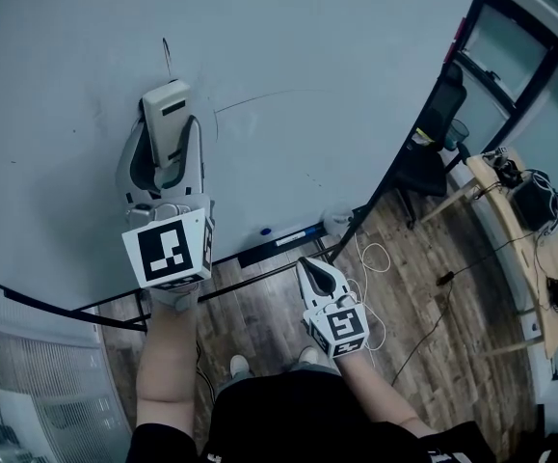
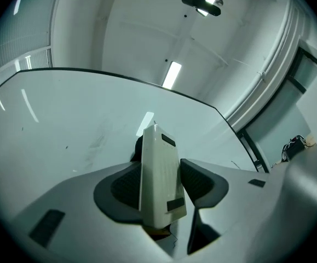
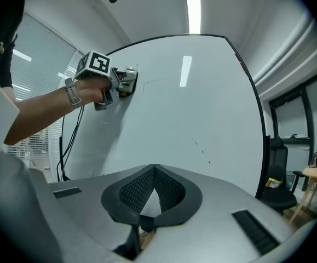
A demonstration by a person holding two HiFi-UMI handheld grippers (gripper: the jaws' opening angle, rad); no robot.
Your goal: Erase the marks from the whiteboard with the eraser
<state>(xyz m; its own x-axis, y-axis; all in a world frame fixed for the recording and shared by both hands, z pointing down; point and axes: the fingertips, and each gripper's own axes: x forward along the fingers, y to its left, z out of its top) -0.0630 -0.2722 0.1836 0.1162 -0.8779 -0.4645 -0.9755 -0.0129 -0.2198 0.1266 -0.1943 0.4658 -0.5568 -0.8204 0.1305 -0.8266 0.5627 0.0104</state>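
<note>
A large whiteboard (image 1: 288, 37) fills the head view. It carries a thin vertical stroke (image 1: 166, 58), a faint arc (image 1: 259, 97) and a few small dashes (image 1: 309, 175). A pale grey eraser (image 1: 166, 107) lies flat against the board just below the stroke, with my left gripper (image 1: 166, 141) shut on it. In the left gripper view the eraser (image 2: 158, 174) stands between both pads, against the board (image 2: 65, 125). My right gripper (image 1: 319, 273) hangs below the board's lower edge, shut and holding nothing. In the right gripper view its tips (image 3: 154, 170) meet, and the left gripper (image 3: 126, 81) shows on the board.
A marker (image 1: 280, 242) lies on the tray under the board's lower edge. To the right stand a black office chair (image 1: 435, 128) and a wooden desk (image 1: 521, 249) with gear and cables. White cables (image 1: 375, 258) trail over the wood floor.
</note>
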